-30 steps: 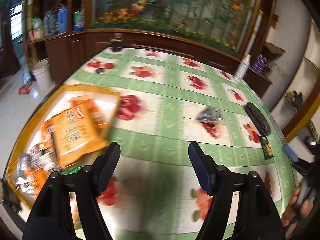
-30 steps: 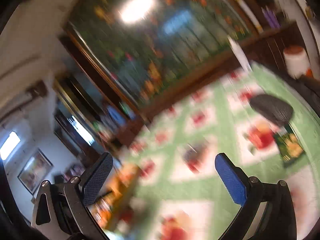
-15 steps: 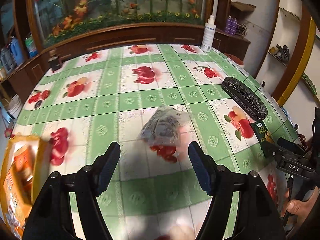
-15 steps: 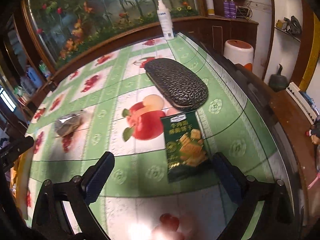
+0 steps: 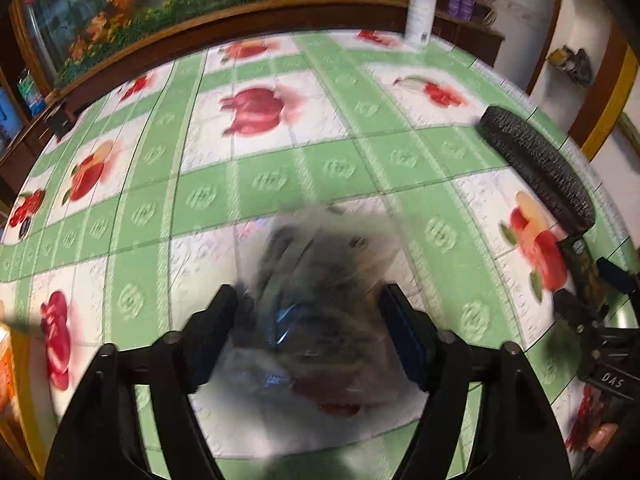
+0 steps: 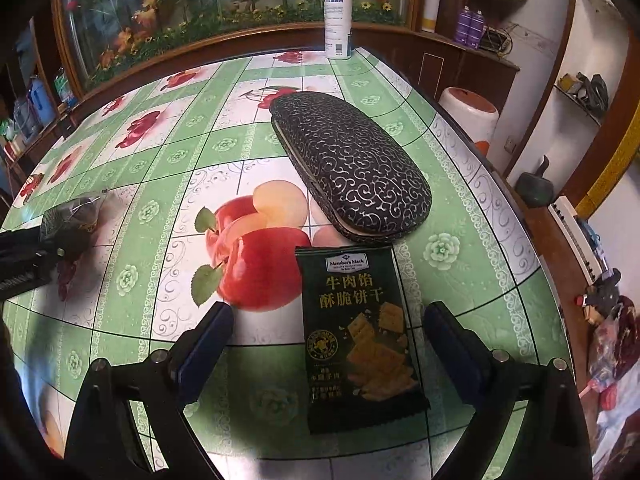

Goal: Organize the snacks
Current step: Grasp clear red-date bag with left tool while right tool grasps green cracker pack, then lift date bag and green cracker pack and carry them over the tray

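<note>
Left hand-held gripper [image 5: 308, 312] is over a clear-wrapped snack bag [image 5: 320, 280] lying on the bench [image 5: 280, 176]; its jaws are opening, the bag between them, no pad contact evident though the view is blurred. Right hand-held gripper [image 6: 328, 332] stands wide and empty, straddling the dark green cracker packet [image 6: 356, 340], which lies flat just beside the glasses case [image 6: 352, 168]. Risk: slack film may slide or crumple from a shallow pinch; the flat packet offers little edge, so pads may skid.
</note>
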A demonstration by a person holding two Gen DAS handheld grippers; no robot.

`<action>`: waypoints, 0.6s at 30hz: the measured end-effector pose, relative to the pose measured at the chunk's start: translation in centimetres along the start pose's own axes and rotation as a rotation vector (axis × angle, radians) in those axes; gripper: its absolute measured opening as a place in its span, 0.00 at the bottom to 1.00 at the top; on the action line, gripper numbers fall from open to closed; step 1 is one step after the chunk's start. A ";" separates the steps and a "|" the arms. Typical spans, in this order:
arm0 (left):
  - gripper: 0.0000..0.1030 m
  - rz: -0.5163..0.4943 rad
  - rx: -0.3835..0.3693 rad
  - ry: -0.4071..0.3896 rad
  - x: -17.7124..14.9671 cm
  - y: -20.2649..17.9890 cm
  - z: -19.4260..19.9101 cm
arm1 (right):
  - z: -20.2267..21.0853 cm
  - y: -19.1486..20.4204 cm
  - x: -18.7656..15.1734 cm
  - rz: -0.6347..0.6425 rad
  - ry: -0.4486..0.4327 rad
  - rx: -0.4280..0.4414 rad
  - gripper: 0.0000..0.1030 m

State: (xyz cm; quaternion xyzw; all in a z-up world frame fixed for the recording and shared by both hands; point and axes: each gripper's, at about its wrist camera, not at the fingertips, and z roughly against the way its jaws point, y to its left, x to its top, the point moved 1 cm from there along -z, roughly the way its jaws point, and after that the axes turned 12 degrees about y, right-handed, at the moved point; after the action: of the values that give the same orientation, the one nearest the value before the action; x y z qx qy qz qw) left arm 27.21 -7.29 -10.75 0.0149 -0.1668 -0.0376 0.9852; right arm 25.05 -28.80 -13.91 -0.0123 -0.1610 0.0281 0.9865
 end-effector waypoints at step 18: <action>0.44 0.127 -0.057 -0.041 -3.8 2.6 2.6 | 2.1 -0.1 -1.8 0.030 -0.069 0.144 0.45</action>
State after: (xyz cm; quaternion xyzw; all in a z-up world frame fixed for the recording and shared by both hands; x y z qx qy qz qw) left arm 23.00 -4.45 -9.41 -0.0245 -0.1862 0.0200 0.9820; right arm 22.72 -28.96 -12.53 0.0574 -0.1924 0.0548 0.9781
